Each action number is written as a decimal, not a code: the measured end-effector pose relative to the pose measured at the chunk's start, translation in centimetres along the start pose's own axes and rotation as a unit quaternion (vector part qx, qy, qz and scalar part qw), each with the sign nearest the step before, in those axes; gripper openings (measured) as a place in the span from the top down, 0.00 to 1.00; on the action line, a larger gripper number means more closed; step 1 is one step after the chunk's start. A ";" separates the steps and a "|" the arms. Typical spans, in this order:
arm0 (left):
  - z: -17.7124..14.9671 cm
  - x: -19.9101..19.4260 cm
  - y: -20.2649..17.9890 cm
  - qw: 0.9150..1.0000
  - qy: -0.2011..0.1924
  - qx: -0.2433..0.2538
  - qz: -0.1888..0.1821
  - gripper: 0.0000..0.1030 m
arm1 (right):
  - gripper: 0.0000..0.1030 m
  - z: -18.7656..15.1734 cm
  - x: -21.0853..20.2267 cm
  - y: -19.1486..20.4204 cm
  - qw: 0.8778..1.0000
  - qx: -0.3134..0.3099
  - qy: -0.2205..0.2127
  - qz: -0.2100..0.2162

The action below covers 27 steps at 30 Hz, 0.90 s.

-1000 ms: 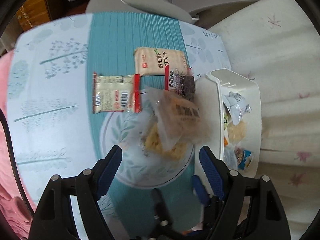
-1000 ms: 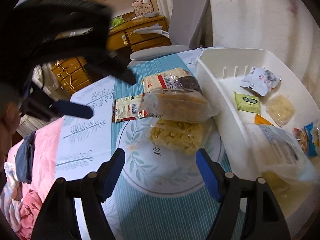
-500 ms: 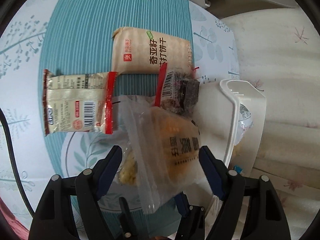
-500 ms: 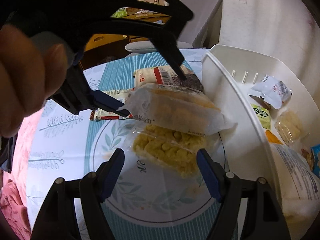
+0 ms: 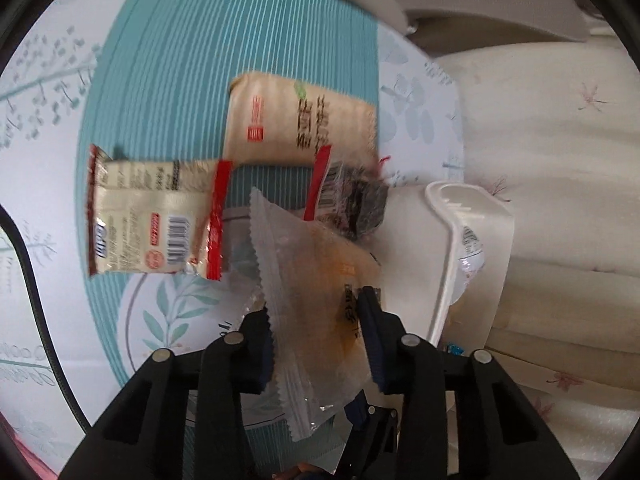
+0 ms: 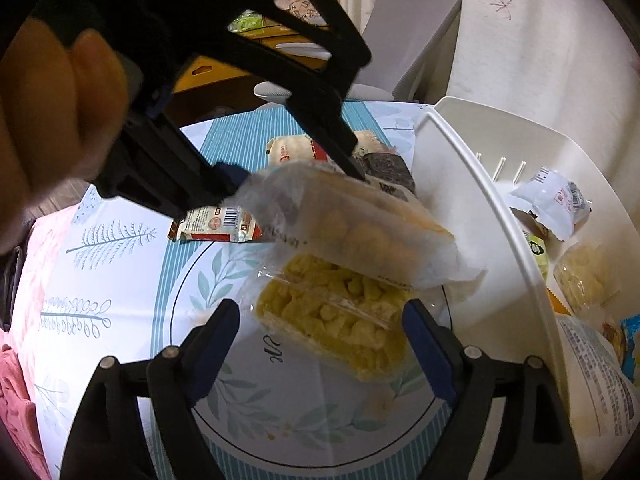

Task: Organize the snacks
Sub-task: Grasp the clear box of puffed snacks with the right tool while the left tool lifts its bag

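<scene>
The left tool [image 5: 316,330], its jaws just closed on the translucent snack bag [image 5: 316,280] beside the white bin [image 6: 472,200], should lift it clear before the wide-open right tool [image 6: 320,344] takes the yellow snack pack [image 6: 336,320] on the counter [image 6: 120,280].

From the left gripper [image 5: 316,320] we look steeply down, close over the table [image 5: 168,60]. From the right gripper [image 6: 320,336] we look down and across it. Both views share the frosted snack bag [image 5: 312,288] and white basket [image 6: 472,200].
</scene>
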<state>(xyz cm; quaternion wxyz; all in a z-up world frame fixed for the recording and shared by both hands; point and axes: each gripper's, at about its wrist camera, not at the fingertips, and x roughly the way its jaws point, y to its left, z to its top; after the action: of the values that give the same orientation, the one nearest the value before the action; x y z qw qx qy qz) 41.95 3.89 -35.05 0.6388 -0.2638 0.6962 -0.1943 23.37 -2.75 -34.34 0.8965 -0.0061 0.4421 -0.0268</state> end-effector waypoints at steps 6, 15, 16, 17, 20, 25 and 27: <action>-0.9 -4.4 1.2 0.998 -0.053 0.003 -0.029 0.68 | 0.14 0.4 0.4 0.6 1.000 -0.010 0.007 -0.009; -2.9 -10.4 4.4 0.989 -0.133 -0.008 -0.064 0.68 | 0.09 1.5 2.1 1.7 0.998 -0.034 0.022 -0.044; -3.2 -10.9 4.7 0.988 -0.139 -0.009 -0.064 0.68 | 0.08 1.6 2.3 1.7 0.998 -0.036 0.025 -0.045; -3.5 -11.4 5.1 0.987 -0.144 -0.011 -0.064 0.68 | 0.08 1.6 2.5 1.8 0.998 -0.039 0.028 -0.047; -4.4 -12.6 6.2 0.985 -0.154 -0.022 -0.067 0.68 | 0.06 1.8 3.4 2.3 0.996 -0.058 0.043 -0.057; -5.9 -14.0 8.0 0.984 -0.162 -0.033 -0.059 0.68 | 0.05 2.2 4.3 2.8 0.995 -0.060 0.054 -0.052; -6.5 -14.3 8.5 0.984 -0.166 -0.037 -0.057 0.68 | 0.05 2.7 4.6 2.8 0.996 -0.058 0.056 -0.048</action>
<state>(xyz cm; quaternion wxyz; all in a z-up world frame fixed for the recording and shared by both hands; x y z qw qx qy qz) 35.15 18.91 -28.25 0.7228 -0.3551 0.5714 -0.1578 28.40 -0.25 -36.49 0.8663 -0.0775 0.4915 -0.0443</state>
